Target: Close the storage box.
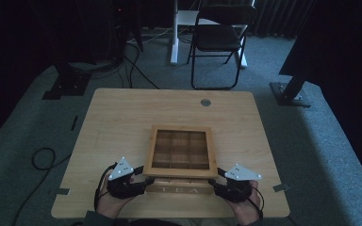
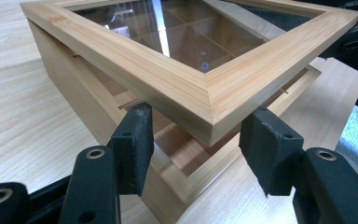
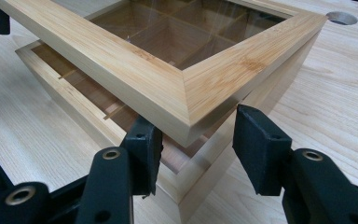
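Tea box [image 1: 181,162] sits lower centre of the high view on the tabletop [image 1: 118,117], lid [image 2: 205,88] lifted part way, tilted up off the base at its near edge. Left gripper [image 2: 196,140] and right gripper [image 3: 193,140] each straddle a near lid corner, jaws wide open with a gap either side of the wood; can't tell whether they bear it from below. Risk: nothing is clamped, so uneven lift between hands could let a corner slide out and the glass-paned lid slam down.
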`<act>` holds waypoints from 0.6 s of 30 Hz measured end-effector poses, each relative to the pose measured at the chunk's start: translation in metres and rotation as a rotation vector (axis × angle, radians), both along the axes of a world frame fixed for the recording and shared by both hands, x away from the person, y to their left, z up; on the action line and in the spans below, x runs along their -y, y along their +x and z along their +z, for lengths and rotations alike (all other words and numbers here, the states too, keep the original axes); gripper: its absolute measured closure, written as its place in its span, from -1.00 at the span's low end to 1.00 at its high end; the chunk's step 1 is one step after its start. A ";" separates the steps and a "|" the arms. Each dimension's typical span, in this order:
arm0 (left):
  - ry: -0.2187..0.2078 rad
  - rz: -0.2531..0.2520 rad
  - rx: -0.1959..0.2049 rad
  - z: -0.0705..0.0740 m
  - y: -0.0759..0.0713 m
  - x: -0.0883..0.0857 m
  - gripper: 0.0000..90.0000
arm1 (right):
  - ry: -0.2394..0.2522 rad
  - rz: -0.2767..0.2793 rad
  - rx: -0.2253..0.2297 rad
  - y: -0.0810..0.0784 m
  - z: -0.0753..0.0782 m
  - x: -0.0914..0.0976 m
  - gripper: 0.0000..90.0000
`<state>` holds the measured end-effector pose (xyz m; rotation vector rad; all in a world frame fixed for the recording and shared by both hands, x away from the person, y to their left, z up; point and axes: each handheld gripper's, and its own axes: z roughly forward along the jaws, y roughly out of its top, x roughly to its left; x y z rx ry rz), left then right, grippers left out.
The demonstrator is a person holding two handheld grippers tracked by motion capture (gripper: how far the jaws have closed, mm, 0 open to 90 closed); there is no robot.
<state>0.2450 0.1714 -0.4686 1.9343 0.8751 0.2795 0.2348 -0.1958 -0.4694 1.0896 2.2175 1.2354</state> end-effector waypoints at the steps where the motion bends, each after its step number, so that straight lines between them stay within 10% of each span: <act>1: 0.001 -0.003 0.000 0.000 0.000 0.000 0.01 | 0.001 0.000 -0.003 0.000 0.000 0.000 0.15; 18: 0.038 -0.005 -0.007 -0.007 -0.001 0.003 -0.03 | -0.022 0.005 -0.012 -0.001 -0.008 -0.001 0.13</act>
